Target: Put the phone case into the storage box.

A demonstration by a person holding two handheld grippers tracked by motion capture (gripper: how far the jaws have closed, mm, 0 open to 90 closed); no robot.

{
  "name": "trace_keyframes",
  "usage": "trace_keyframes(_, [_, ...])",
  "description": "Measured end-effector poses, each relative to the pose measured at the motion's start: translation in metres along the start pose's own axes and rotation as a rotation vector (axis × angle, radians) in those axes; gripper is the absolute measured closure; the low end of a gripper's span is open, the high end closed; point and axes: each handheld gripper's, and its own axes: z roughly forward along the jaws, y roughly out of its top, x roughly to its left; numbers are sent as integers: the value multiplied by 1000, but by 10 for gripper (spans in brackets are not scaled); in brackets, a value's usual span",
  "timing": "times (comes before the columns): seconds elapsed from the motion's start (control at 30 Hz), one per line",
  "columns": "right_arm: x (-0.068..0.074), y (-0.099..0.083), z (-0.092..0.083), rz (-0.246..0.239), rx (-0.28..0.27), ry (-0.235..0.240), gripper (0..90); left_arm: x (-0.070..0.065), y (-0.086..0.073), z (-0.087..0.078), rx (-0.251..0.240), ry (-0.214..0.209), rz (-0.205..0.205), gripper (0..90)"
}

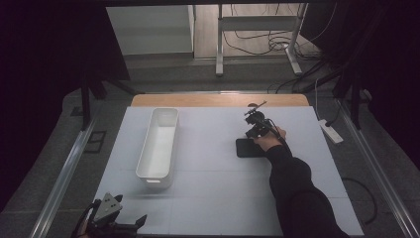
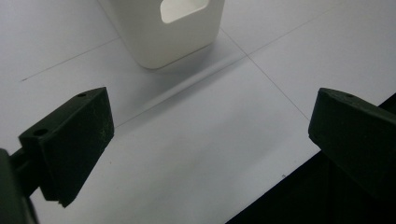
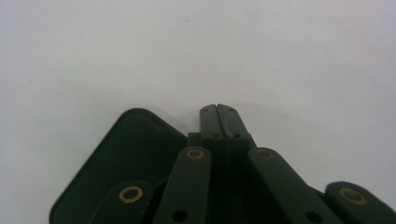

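**A:** Where do you have the right gripper (image 1: 256, 120) just now?

**B:** Right of centre in the high view, over the flat black rounded-corner pad (image 1: 249, 148) that lies on the white bench (image 1: 208, 198). My jaws there are clenched tight with nothing between them; in the right gripper view the two tips meet, and the pad (image 3: 119, 163) sits at the lower left, just beside and under the linkage. I judge a shut pair is what I'd use to nudge or press a thin flat thing rather than pinch it, since it gives no edge to grab while it lies flush. Whether the tips touch the pad I cannot tell.

**A:** And the left gripper (image 1: 111, 218)?

**B:** Parked at the lower left of the high view, near the bench's front edge, jaws released and wide, grasping nothing. I keep it there so it stays out of the right arm's way.

**A:** The bin?

**B:** The long white plastic open-topped bin (image 1: 159, 146) stands left of centre, well apart from the pad. In the left gripper view its near end (image 2: 163, 28), with the handle cut-out, fills the top of the frame, so that gripper faces it. It looks empty, probably the place the pad is bound for.
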Motion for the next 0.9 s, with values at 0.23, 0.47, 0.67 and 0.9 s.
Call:
trace_keyframes(0.23, [13,-1,0,-34,9,33,900,-1,0,0,3,3,5,11])
trace_keyframes(0.47, [25,-6,-3,-61,18,60,900,-1,0,0,5,6,5,10])
trace_keyframes(0.67, [33,-15,-6,-84,25,89,900,-1,0,1,5,5,4,9])
trace_keyframes(0.9, [39,-25,-12,-94,39,99,900,-1,0,1,8,5,6,10])
